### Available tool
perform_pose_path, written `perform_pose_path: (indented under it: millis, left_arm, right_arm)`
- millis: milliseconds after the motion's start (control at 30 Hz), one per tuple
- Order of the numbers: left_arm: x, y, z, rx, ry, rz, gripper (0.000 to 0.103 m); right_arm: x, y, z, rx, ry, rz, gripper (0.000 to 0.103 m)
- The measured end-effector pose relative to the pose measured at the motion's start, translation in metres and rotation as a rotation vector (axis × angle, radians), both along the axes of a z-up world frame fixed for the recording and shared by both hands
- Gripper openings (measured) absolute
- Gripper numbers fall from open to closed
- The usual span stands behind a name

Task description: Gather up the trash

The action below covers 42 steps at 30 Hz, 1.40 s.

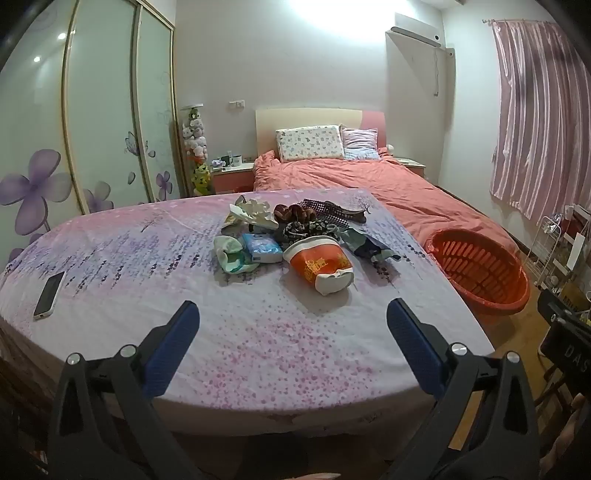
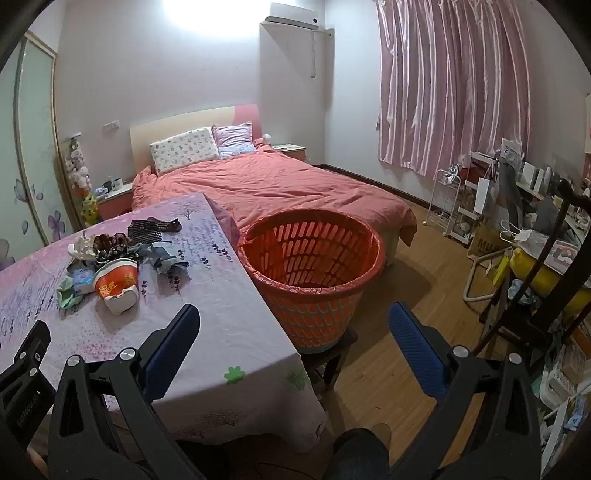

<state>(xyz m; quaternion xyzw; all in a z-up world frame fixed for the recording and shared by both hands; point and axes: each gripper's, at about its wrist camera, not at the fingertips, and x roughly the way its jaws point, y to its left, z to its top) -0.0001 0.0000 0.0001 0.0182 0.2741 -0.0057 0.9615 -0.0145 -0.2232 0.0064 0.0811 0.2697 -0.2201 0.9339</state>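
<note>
A home bedroom. Straight ahead of both grippers, a bed (image 1: 354,177) under a salmon duvet, two pillows (image 1: 310,143) against the headboard. Left of it, a nightstand (image 1: 232,176), hanging plush toys (image 1: 195,147) and a flower-printed sliding wardrobe (image 1: 99,122). Right, pink curtains (image 2: 454,85); high up, a wall air conditioner (image 2: 293,15). Nearest, a cloth-covered table (image 1: 229,332).

Left claw (image 1: 291,319) stands wide open above the near part of the bench (image 1: 110,258), holding nothing. The bench carries a floral cloth. At its centre lies a heap of litter: a crushed orange-and-white paper cup (image 1: 321,266) on its side, a blue tissue packet (image 1: 263,248) just left of it, and crumpled paper (image 1: 255,214) behind. A phone (image 1: 49,294) lies well apart at the left edge. An orange basket (image 1: 480,269) stands beside the bench's right side.
</note>
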Motion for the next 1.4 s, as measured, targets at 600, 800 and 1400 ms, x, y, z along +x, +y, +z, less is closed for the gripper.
perform_pose_path:
  millis: [600,800,1400]
  left_arm:
    - [-0.0001,-0.0001,0.0,0.003,-0.003,0.001,0.099]
    - [-0.0001,-0.0001,0.0,0.004,-0.002,0.001,0.099]
    - [-0.0001,-0.0001,0.0,0.005,0.0,0.001,0.099]
  right_arm:
    - [0.0005,-0.0005,0.0008,-0.003,0.0,0.0,0.101]
    - [0.0006,-0.0011,0.0002,-0.003,0.0,0.0,0.101]
    - [0.001,-0.0024,-0.0014,-0.002,0.001,0.0,0.101]
